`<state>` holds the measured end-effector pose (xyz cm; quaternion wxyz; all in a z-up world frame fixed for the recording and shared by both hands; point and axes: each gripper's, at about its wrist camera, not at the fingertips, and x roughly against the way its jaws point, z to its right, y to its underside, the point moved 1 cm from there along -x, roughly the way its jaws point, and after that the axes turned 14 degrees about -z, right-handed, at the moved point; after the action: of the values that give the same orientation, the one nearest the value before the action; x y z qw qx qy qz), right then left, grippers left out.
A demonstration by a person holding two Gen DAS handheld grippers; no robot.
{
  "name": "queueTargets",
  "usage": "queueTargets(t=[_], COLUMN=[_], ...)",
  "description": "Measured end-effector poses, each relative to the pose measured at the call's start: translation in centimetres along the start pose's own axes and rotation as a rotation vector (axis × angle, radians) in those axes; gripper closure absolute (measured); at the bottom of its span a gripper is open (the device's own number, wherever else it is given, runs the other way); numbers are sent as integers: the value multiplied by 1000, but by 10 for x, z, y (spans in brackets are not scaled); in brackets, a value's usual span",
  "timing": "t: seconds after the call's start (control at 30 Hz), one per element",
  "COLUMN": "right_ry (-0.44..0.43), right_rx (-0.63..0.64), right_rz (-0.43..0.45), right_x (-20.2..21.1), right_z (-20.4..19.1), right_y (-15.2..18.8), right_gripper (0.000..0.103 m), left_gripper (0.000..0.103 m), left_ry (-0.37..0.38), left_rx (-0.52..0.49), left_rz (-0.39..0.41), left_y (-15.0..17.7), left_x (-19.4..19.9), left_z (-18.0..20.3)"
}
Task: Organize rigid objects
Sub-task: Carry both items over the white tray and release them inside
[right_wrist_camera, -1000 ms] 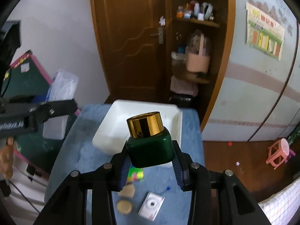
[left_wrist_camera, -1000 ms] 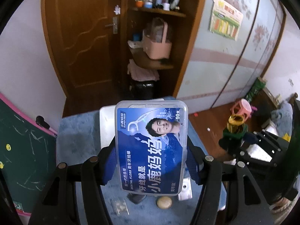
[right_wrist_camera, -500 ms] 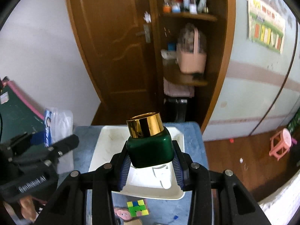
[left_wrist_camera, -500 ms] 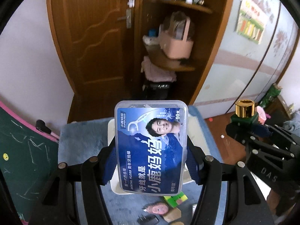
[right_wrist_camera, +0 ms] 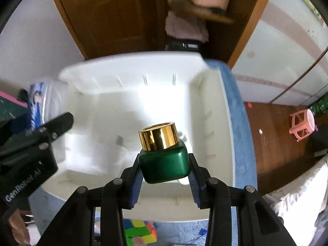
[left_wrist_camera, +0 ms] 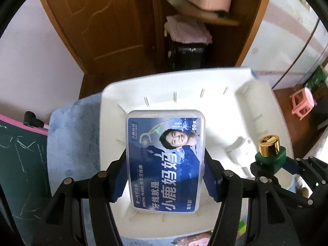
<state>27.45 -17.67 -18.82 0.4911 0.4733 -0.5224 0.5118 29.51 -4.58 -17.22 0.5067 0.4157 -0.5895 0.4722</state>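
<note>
Between the pads of the left hand-held gripper (left_wrist_camera: 166, 176) sits a floss box (left_wrist_camera: 166, 160), a flat clear case with a blue label, pinched by its two long edges so the broad face stays toward the camera and the box cannot twist; below and beyond it lies the white bin (left_wrist_camera: 114, 106), which rests on a blue-covered surface (left_wrist_camera: 71, 143), so the box hangs over the bin's left part, apparently for lowering in; to the right of that gripper, the right hand-held gripper (right_wrist_camera: 165, 174) is pressed onto a green jar (right_wrist_camera: 164, 166) with a gold cap (right_wrist_camera: 157, 138), gripped low on its squarish body, which leaves the cap free and the jar upright; it hangs over the bin's right half, clear of the floor of the bin as far as the blur allows; holding the two apart seems meant to give each its own spot inside; behind the right gripper, near the bin's front wall, a colour cube (right_wrist_camera: 139, 231) waits on the surface, not yet sorted.
</note>
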Motion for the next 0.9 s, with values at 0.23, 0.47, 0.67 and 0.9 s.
queueTargets(t=[0.23,0.47,0.67,0.9], right_ry=[48,67,104,85], right_rx=[14,41,52,60], right_rz=[-57,-89,-54,-11], right_x=[-31,-42,-32,-12], right_z=[-4,-10,-14,-13], right_y=[-5,-3,5,21], right_gripper=[62,61,27,27], left_gripper=[37,35,21,21], left_ry=[-16,14,40,65], left_rx=[-31,-27,-10,8], left_rz=[-43,-92,-67,-27], left_y=[-4,0,9,21], left_x=[-24,-32,-20,7], left_z=[8,6,1,-1])
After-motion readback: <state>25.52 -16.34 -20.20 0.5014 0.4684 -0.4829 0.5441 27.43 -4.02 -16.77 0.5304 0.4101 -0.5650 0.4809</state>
